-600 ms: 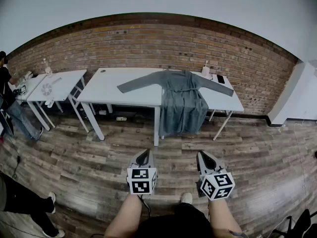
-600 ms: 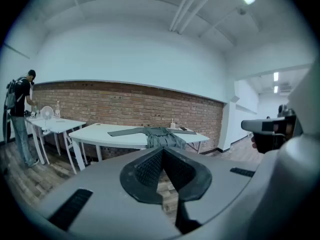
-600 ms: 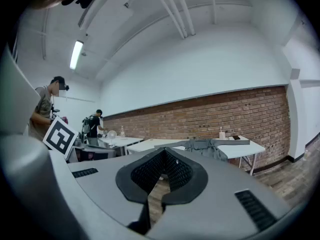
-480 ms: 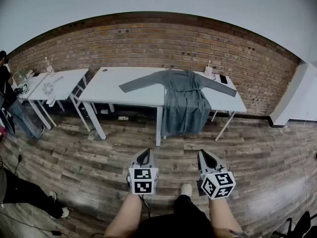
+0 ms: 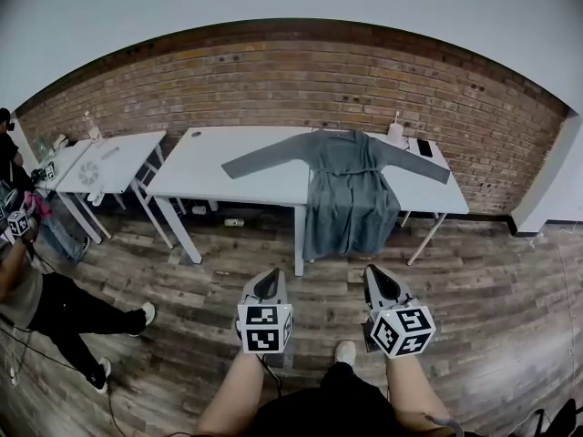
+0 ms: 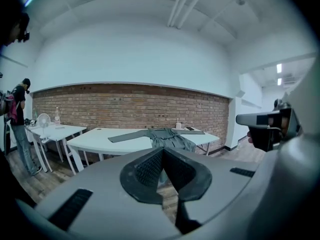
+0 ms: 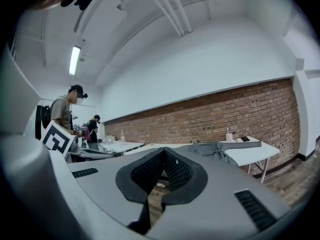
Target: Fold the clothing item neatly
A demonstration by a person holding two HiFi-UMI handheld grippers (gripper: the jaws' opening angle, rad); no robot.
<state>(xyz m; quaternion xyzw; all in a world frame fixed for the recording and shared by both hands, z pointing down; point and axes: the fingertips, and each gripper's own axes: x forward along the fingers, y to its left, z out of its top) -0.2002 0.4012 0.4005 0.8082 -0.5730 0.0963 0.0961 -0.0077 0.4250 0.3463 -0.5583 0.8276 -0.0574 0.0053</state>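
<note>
A grey long-sleeved garment lies spread on a white table, sleeves out to both sides, its lower half hanging over the front edge. It also shows far off as the garment in the left gripper view and the garment in the right gripper view. My left gripper and right gripper are held side by side over the wooden floor, well short of the table. Both are shut with nothing between their jaws.
A bottle and a dark phone sit at the table's right end. A second white table with a small fan stands to the left. People stand and crouch at the far left. A brick wall runs behind.
The view has moved slightly closer to the table. A person at the left has stepped further into view. Both grippers stay shut and side by side.
</note>
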